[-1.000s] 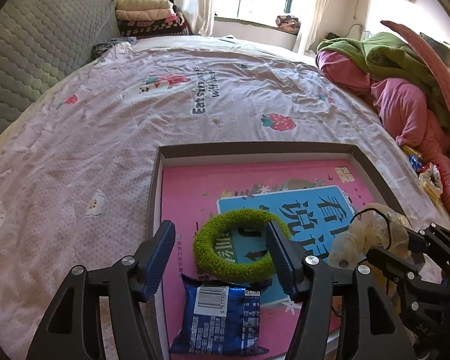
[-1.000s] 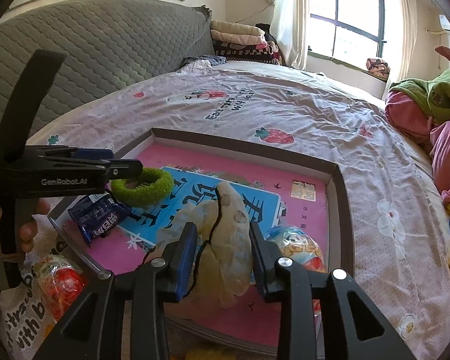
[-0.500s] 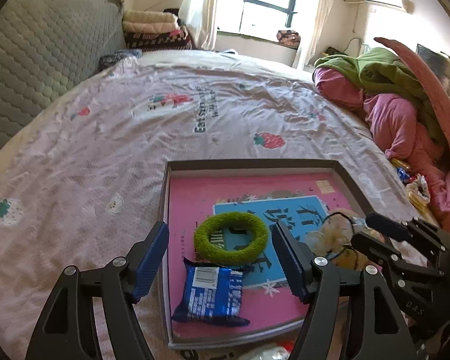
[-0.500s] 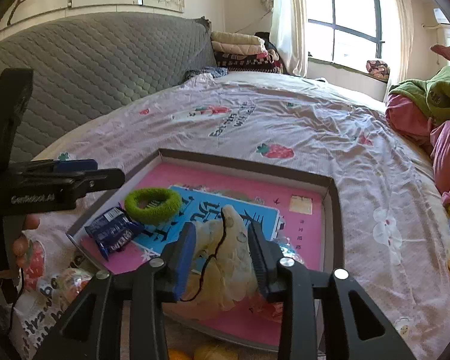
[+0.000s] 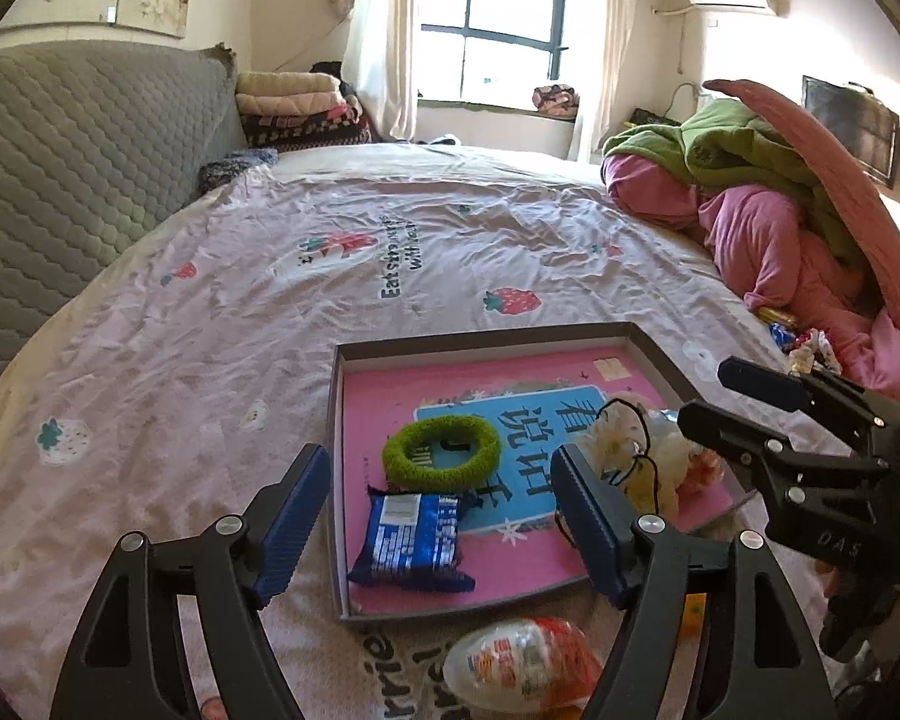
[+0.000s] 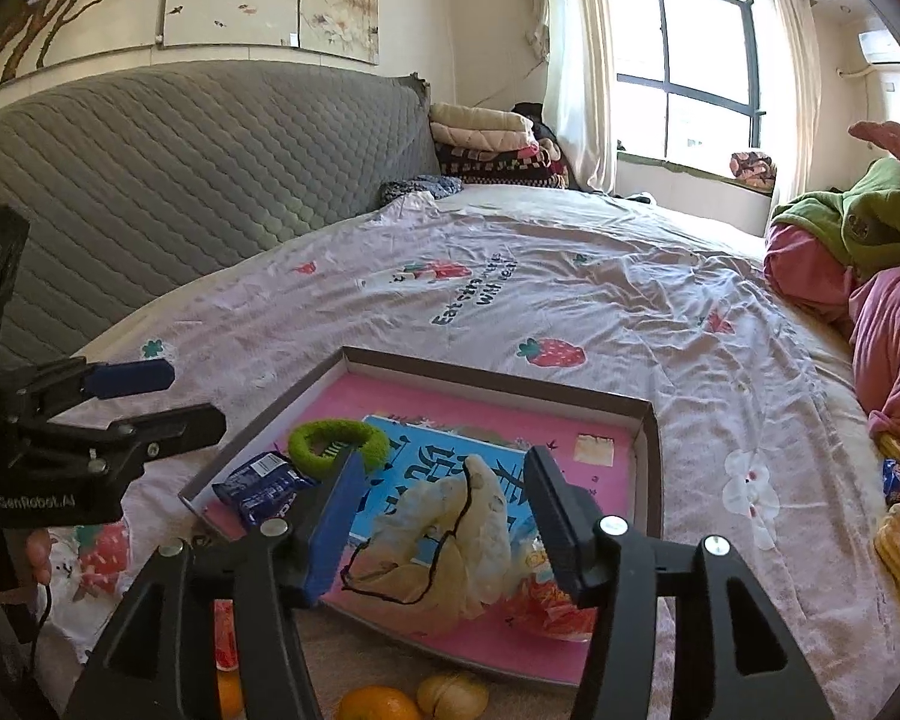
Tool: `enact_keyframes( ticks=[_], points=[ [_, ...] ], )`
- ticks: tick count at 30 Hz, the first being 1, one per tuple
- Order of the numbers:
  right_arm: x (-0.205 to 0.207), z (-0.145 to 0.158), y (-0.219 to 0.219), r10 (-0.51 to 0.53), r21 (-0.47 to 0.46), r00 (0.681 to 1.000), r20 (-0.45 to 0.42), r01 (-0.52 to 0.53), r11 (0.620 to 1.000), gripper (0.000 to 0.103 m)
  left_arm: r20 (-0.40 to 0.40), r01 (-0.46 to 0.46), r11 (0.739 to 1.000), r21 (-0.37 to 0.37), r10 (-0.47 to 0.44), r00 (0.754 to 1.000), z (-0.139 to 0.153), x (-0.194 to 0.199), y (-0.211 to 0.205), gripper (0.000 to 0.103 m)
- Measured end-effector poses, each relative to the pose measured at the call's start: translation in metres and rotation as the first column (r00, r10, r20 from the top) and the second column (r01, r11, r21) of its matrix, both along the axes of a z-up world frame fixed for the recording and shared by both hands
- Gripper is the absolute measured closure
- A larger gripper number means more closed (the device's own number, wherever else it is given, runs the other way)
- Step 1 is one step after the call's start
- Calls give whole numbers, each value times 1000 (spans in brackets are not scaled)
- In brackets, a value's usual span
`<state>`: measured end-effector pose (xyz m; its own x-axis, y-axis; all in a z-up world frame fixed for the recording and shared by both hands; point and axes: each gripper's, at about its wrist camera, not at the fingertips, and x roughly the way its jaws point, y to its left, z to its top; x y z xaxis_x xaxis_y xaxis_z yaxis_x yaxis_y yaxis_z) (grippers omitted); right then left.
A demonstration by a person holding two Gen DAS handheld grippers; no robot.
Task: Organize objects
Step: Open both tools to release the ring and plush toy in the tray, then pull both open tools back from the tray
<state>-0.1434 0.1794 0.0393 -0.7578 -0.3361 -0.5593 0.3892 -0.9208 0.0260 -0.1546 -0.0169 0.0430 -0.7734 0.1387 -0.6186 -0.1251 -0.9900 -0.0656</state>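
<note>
Your right gripper (image 6: 444, 513) stands open above the near part of the tray (image 6: 651, 444), its jaws spread to either side of the cream scrunchie (image 6: 468, 534) without touching it. That scrunchie, with a thin black cord looped over it, lies in the tray on the blue panel of the pink book (image 6: 582, 417). Just beside it on the right sits a crinkly red-and-white packet (image 6: 549, 594); its print is too blurred to read.

Your left gripper (image 5: 435, 513) is open too and holds nothing, hovering over the tray's near left corner. Between its jaws you see the green ring (image 5: 442, 459) on the book's large Chinese characters, and the blue snack pack (image 5: 413, 534) touching the ring's near edge, barcode side up.

From the right wrist view, the left tool's body reads "GenRobot.AI". From the left wrist view, the right tool shows letters that look like "DAS".

The bedsheet (image 5: 210, 324) carries strawberries and the words "Eat strawberry with bear", as far as you can make out. An orange (image 6: 378, 703) and a walnut-like nut (image 6: 453, 695) lie on the bed just before the tray.
</note>
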Motion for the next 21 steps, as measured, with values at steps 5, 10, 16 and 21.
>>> enact_keyframes(
  ticks=[5, 10, 16, 21],
  points=[
    [11, 4, 0, 1, 2, 1000, -19, -1, 1000, 48, -34, -10, 1000, -3, 10, 999, 5, 13, 0, 26],
    [23, 7, 1, 0, -18, 1000, -20, 0, 1000, 48, -42, -24, 1000, -13, 24, 999, 4, 25, 0, 25],
    [36, 6, 2, -17, -46, 1000, -20, 16, 999, 47, -45, -26, 999, -43, 24, 999, -3, 40, 3, 25],
    [45, 0, 1, -26, -37, 1000, -9, 26, 999, 47, -38, -21, 999, -48, 19, 999, -9, 49, 6, 25]
  ],
)
